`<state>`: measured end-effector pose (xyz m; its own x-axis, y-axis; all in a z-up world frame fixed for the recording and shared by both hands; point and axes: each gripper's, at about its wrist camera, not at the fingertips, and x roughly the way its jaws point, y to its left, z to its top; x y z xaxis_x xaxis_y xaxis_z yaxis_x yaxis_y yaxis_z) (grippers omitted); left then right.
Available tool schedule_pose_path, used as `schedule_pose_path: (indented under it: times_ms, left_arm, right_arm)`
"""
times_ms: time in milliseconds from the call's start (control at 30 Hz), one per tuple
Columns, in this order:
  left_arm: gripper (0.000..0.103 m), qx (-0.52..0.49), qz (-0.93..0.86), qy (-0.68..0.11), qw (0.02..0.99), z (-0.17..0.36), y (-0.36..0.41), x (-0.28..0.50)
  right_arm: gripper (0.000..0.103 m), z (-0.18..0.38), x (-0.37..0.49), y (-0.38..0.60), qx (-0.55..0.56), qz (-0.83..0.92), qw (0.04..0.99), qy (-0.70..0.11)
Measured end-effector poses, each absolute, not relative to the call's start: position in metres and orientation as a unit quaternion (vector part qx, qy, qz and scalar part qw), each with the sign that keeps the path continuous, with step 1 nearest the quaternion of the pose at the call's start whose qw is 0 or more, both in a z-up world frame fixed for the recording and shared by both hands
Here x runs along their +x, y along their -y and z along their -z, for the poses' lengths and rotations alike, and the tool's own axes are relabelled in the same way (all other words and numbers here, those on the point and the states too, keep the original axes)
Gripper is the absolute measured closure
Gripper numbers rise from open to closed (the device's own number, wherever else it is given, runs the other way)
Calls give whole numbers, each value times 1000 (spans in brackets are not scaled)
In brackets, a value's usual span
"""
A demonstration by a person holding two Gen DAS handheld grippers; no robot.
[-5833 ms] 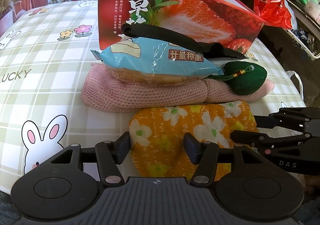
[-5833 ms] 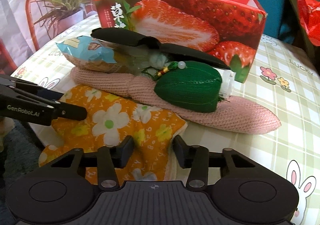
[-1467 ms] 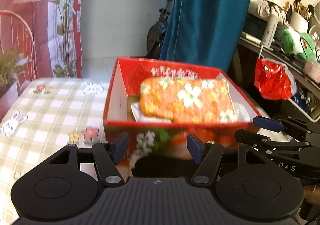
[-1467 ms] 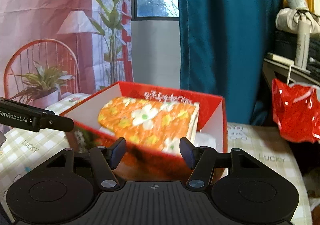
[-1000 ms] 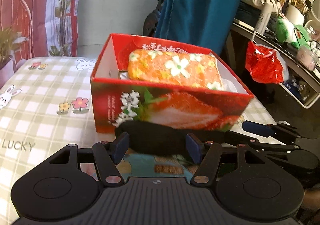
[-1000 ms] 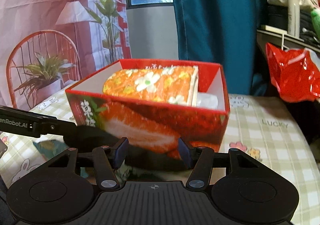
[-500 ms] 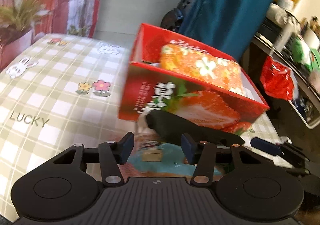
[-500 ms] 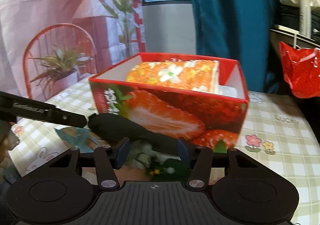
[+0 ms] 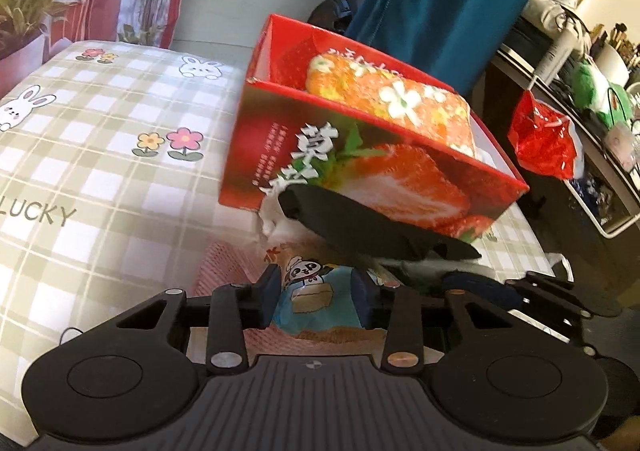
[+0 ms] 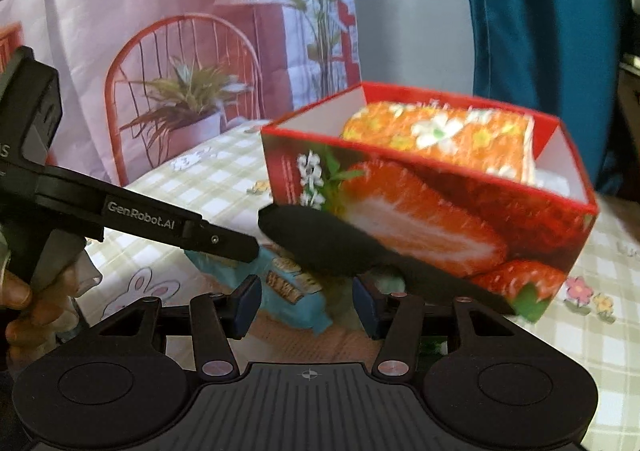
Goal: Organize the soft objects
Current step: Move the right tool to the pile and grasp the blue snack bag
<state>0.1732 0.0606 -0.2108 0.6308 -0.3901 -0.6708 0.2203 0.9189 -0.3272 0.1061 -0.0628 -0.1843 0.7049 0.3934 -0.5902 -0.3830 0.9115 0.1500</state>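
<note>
Strawberry box (image 9: 360,171) on the checked tablecloth (image 9: 100,179), orange floral cloth (image 9: 404,103) already inside. My left gripper (image 9: 316,301) has just been closing around the blue snack bag (image 9: 312,299); can't tell if pads bite. Right gripper (image 10: 306,305) spread, empty. Risk: slick film slips, dragging black eye mask (image 9: 360,227).

Pink knit (image 9: 224,263) mostly hidden
</note>
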Motion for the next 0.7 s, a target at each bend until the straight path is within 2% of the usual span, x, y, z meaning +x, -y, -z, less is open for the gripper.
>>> schedule_pose_path:
  times_ms: [400,467,700]
  left_arm:
    - [62,-111,178,-399,892,222,-62,169]
    - [61,-109,177,-398,894,222,-61,169]
    - [59,-117,170,-398,894,220,-64,171]
  right_arm:
    - [55,212,127,57,12,-224,903,-366]
    - [62,212,129,56,11,-227,903,-365]
    - [71,212,128,57,8,-237,902,-362]
